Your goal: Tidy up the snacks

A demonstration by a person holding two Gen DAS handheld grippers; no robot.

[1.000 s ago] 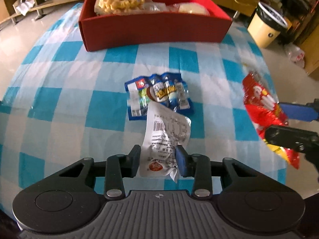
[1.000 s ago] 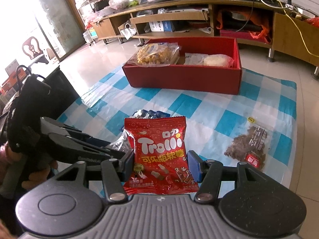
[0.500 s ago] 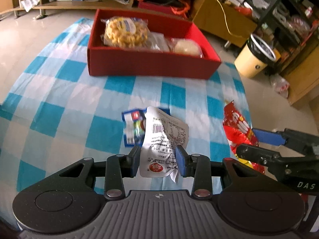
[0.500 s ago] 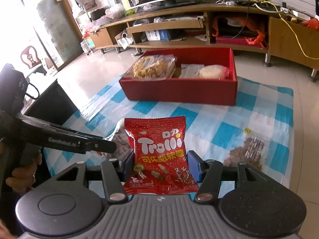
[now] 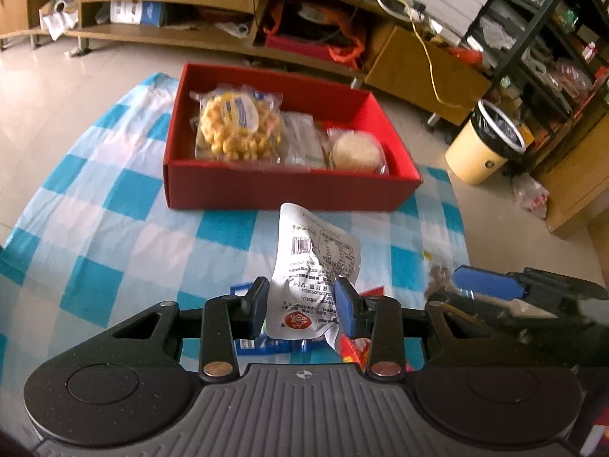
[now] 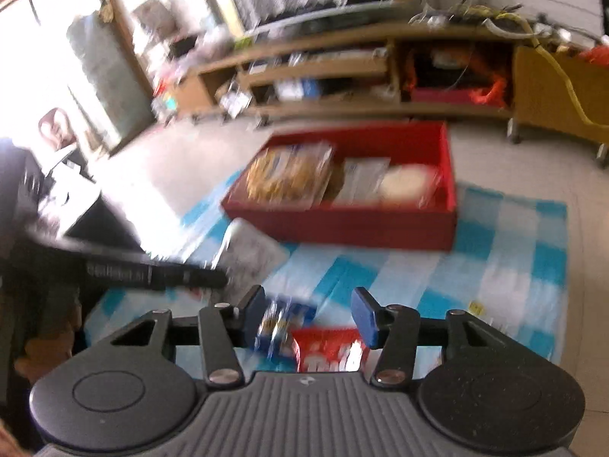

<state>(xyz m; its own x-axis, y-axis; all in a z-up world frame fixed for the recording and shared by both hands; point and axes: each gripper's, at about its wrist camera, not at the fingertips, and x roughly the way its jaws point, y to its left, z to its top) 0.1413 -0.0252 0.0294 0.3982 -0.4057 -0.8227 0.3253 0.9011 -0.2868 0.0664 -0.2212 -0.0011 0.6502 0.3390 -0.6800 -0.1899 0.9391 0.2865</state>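
Observation:
My left gripper (image 5: 302, 301) is shut on a white snack packet (image 5: 316, 255) and holds it above the checked cloth (image 5: 114, 247), facing the red box (image 5: 285, 190). The box holds a yellow puffed snack bag (image 5: 239, 129) and two more packets. The right wrist view is blurred. My right gripper (image 6: 308, 316) has its jaws closing, and the pads press on nothing. The red Trolli bag (image 6: 331, 352) shows low and small beneath them, beside a blue packet (image 6: 281, 323). The white packet (image 6: 251, 255) appears there at the left.
A brown snack packet (image 5: 437, 272) lies on the cloth's right side. On the floor to the right stands a yellow bin (image 5: 483, 148) next to a black shelf rack (image 5: 533, 19). A long wooden cabinet (image 5: 190, 34) runs behind the box.
The left gripper rose with the white packet, and the red box came further into view. The red bag, upright between the right pads before, now sits low and smaller under them.

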